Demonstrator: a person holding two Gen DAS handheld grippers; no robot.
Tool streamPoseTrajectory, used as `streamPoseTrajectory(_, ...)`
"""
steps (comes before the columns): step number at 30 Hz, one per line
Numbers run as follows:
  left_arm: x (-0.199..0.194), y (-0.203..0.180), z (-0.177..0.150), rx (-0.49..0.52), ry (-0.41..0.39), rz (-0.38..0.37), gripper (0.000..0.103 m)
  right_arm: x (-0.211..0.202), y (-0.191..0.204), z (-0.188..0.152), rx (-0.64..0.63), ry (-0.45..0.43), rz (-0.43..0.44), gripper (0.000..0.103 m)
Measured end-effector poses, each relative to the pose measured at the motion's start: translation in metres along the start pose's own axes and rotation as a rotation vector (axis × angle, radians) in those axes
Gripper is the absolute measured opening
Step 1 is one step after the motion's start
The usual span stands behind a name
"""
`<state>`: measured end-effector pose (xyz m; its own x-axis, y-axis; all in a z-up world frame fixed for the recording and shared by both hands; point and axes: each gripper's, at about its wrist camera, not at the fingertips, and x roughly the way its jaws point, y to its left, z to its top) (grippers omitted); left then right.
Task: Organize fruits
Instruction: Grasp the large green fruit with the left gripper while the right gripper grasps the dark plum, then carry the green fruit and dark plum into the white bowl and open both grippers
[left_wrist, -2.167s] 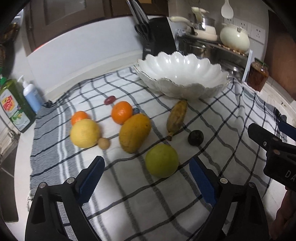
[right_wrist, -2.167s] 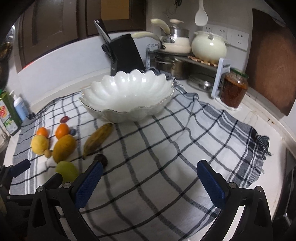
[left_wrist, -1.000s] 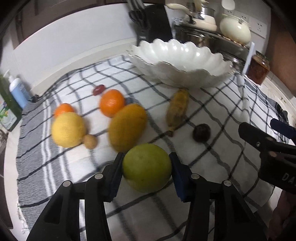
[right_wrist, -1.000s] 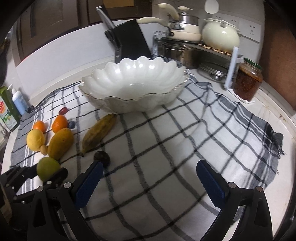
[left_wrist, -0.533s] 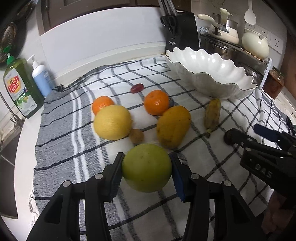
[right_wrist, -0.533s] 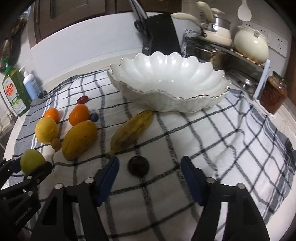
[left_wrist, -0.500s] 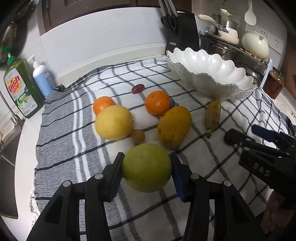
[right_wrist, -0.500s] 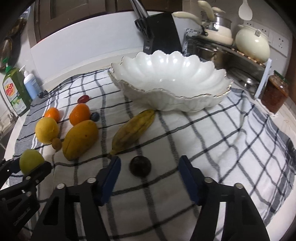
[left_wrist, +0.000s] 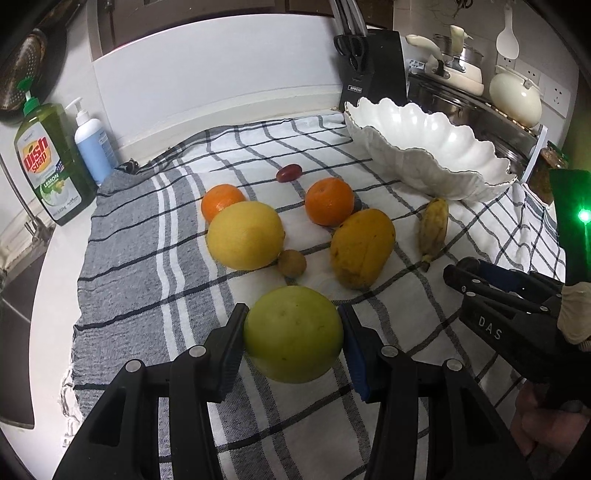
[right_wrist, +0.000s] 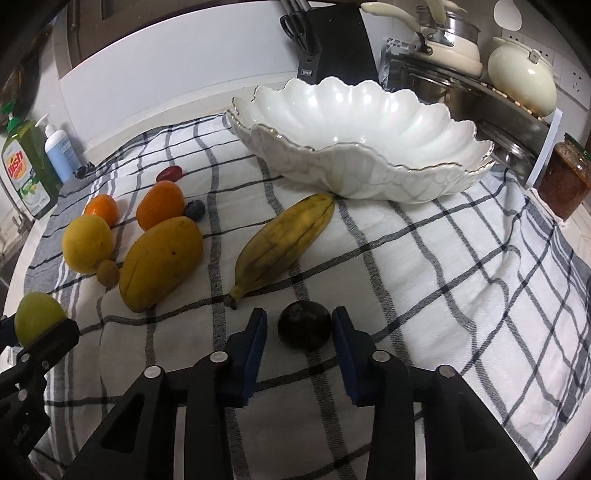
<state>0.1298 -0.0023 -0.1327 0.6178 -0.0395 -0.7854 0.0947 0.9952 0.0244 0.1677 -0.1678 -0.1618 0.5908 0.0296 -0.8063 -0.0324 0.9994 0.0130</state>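
While the left claw (left_wrist: 291, 334) is pinching a round green fruit (left_wrist: 293, 334) at lower centre, the right claw (right_wrist: 299, 328) is closing around a small dark round fruit (right_wrist: 304, 324) on the checked cloth (right_wrist: 424, 266), pads not clearly touching.

White tabletop (left_wrist: 48, 266) under a checked cloth (right_wrist: 461, 258), white backsplash wall (left_wrist: 221, 74), dark cabinets above. Knife block (right_wrist: 332, 40), metal pot rack (right_wrist: 461, 88), wall sockets (left_wrist: 554, 92), soap bottles (left_wrist: 48, 162) at left.
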Motion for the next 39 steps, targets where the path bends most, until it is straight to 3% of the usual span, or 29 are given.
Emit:
streamPoseTrajectory(5, 0.000, 0.002, -0.001, -0.007, 0.003, 0.003, 0.048, 0.000, 0.002, -0.002, -0.007, -0.002, 0.001, 0.031)
streamPoseTrajectory(21, -0.017, -0.007, 0.023, 0.021, -0.044, -0.012, 0.048, -0.037, -0.004, 0.015, -0.004, -0.072, 0.024, 0.030)
streamPoseTrajectory(32, -0.037, -0.038, 0.082, 0.112, -0.152, -0.072, 0.048, -0.066, -0.037, 0.062, 0.040, -0.186, -0.009, 0.030)
streamPoseTrajectory(39, -0.031, -0.067, 0.135, 0.171, -0.175, -0.159, 0.048, -0.076, -0.069, 0.101, 0.075, -0.205, -0.022, 0.030)
